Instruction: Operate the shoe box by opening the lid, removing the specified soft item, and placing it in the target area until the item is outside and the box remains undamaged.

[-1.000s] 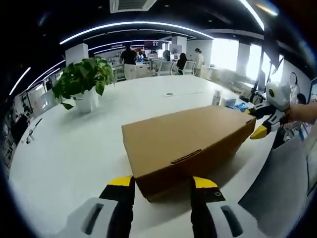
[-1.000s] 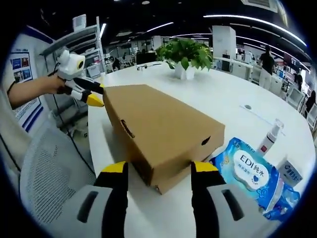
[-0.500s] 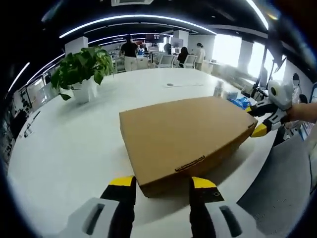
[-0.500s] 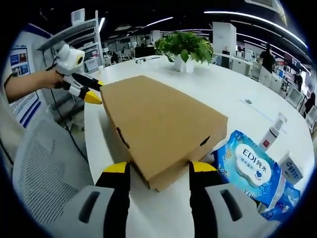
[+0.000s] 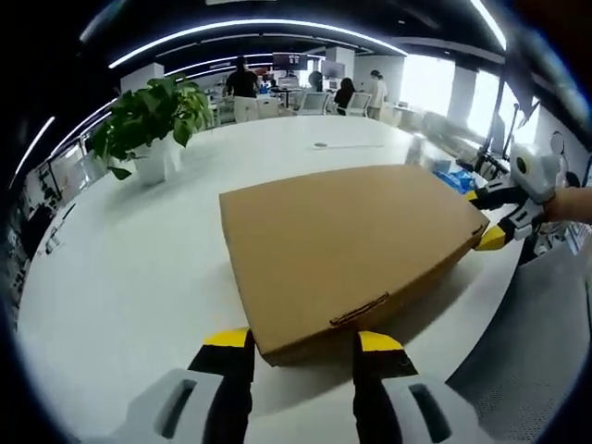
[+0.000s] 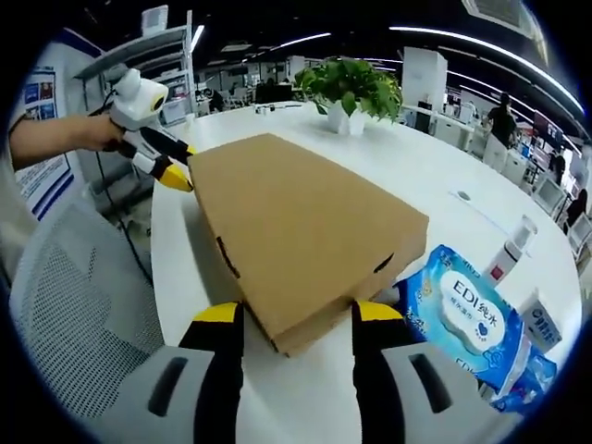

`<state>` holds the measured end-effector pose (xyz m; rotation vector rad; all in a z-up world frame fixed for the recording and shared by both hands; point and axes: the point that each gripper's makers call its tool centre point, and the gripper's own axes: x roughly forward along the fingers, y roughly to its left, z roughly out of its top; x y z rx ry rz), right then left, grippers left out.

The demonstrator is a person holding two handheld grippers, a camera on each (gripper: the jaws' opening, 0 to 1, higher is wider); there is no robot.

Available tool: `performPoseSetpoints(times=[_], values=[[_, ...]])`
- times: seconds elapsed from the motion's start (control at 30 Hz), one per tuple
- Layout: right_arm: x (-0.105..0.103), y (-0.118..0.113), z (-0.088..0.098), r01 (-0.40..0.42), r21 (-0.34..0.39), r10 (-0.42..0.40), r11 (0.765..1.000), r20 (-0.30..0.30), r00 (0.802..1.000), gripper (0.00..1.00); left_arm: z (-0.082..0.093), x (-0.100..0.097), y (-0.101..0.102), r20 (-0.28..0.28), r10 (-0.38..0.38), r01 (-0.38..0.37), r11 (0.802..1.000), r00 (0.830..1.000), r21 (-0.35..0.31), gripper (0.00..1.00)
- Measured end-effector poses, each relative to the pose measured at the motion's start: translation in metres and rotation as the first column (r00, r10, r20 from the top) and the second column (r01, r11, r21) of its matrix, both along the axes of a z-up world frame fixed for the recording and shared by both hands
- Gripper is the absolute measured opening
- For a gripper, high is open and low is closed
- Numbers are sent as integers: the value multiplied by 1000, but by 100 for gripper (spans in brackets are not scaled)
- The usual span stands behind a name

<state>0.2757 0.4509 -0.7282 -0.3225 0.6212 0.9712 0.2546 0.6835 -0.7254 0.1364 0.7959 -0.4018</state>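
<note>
Across the last second the shoe box [image 5: 347,245] is being seen more and more from above, its flat lid taking up more of both views, so both tongs are being raised over it while the lid is still being kept shut. Nothing is being taken out yet; by that judgement the opening step is only being set up.

In the left gripper view, the left tongs [image 5: 303,342] are being held open just short of the box's near end, one jaw to each side of the lid tab, gripping nothing. In the right gripper view, the right tongs [image 6: 297,316] are likewise being held open at the opposite corner of the box, empty, with the jaws apart around that corner.

The box is lying near the worktop [image 5: 120,277] edge closest to the person, with a mesh chair [image 6: 74,314] just beyond that edge. Wide bare room is being left toward the potted plant [image 5: 148,125] at the far side. To the right, a wipes pack [image 6: 458,314] is crowding the box's side, with a spray bottle [image 6: 507,259] just behind it.
</note>
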Motion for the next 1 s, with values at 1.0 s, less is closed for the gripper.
performPoseSetpoints(times=[1.0], values=[[53,5,-1,-1,-2,1,1000,-1,1000,43,0,53,5,-17,-5,5,1000,1000,25,42]])
